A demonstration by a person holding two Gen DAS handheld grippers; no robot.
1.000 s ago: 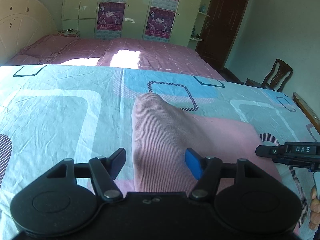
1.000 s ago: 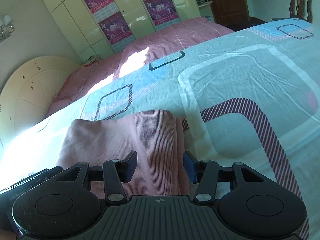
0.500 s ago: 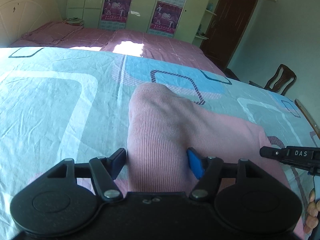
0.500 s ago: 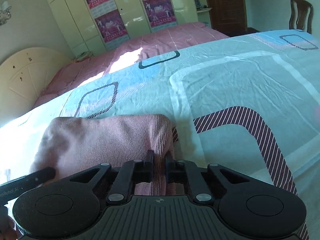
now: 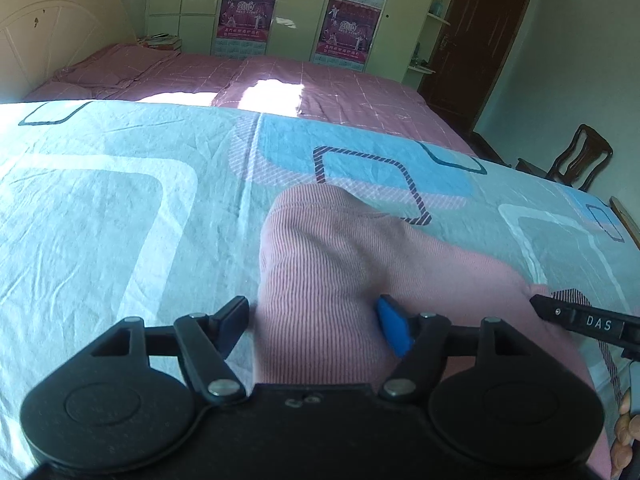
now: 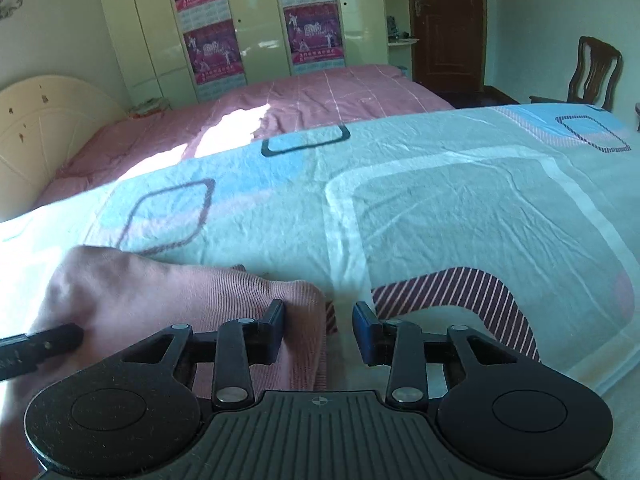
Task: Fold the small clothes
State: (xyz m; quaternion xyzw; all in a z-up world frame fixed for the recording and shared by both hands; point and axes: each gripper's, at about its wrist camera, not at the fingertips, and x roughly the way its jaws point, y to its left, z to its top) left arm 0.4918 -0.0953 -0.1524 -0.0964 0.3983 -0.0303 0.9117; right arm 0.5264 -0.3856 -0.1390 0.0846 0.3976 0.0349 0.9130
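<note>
A pink ribbed garment (image 5: 332, 264) lies folded on the light blue patterned bedsheet (image 5: 120, 216). My left gripper (image 5: 314, 324) straddles its raised left fold. The jaws are opening, with the cloth between them and the black finger (image 5: 234, 320) just off its edge. In the right wrist view the same garment (image 6: 160, 292) sits at the lower left. My right gripper (image 6: 320, 330) is over its right edge, jaws opening, and the cloth lies loose under the left finger (image 6: 274, 330). The right gripper's finger (image 5: 580, 322) shows in the left wrist view.
A second bed with a pink cover (image 6: 320, 96) stands beyond the sheet, with a cream headboard (image 5: 52, 36) and a wardrobe with posters (image 6: 312, 32) behind it. A dark door (image 6: 448, 20) and a wooden chair (image 6: 592, 72) stand at the right. A person's fingers (image 5: 624, 428) show at the lower right.
The right gripper was open, shut on the garment's right edge, then opened and let it go. The left jaws widened a little. Both grippers sank toward the bed.
</note>
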